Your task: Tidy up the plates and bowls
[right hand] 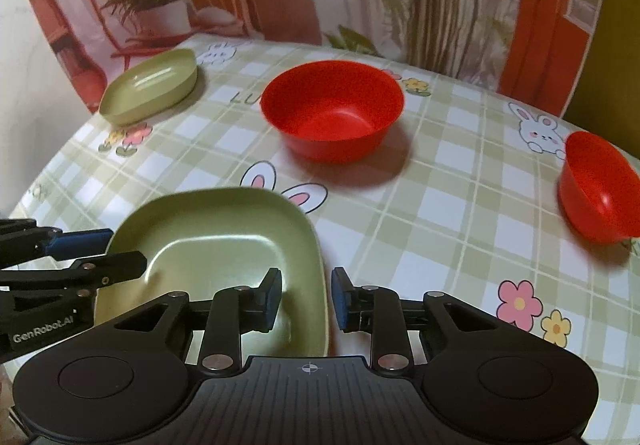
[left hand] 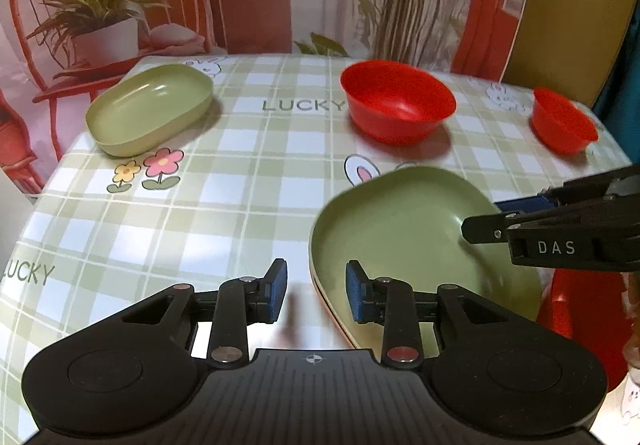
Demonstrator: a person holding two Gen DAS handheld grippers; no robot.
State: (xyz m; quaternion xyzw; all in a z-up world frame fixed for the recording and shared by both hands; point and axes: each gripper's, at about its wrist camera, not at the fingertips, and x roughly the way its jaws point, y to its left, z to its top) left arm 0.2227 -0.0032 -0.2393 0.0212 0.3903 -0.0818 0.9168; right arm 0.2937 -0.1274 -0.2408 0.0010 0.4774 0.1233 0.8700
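Mid-release on near green plate (right hand: 224, 241), sat at desk (left hand: 224, 213) near edge over something red. Left claw (left hand: 316, 291) and right claw (right hand: 306, 299) both parted, straddling its rim, pads off. Likely next: fetch far-left green plate (left hand: 152, 109), stack it. Big red bowl (right hand: 332, 109), small red bowl (right hand: 596, 185) toward far-right corner. Smooth matte plastic, rounded-square plates; glossy checked cloth.

The table (left hand: 248, 205) is covered with a green and white checked cloth printed with rabbits, flowers and the word LUCKY. Four things lie on it: a green oval dish (left hand: 150, 109) at upper left, a large red bowl (left hand: 396, 101) at upper centre, a small red bowl (left hand: 562, 121) at upper right, and a green square plate (left hand: 400, 229) at lower right.
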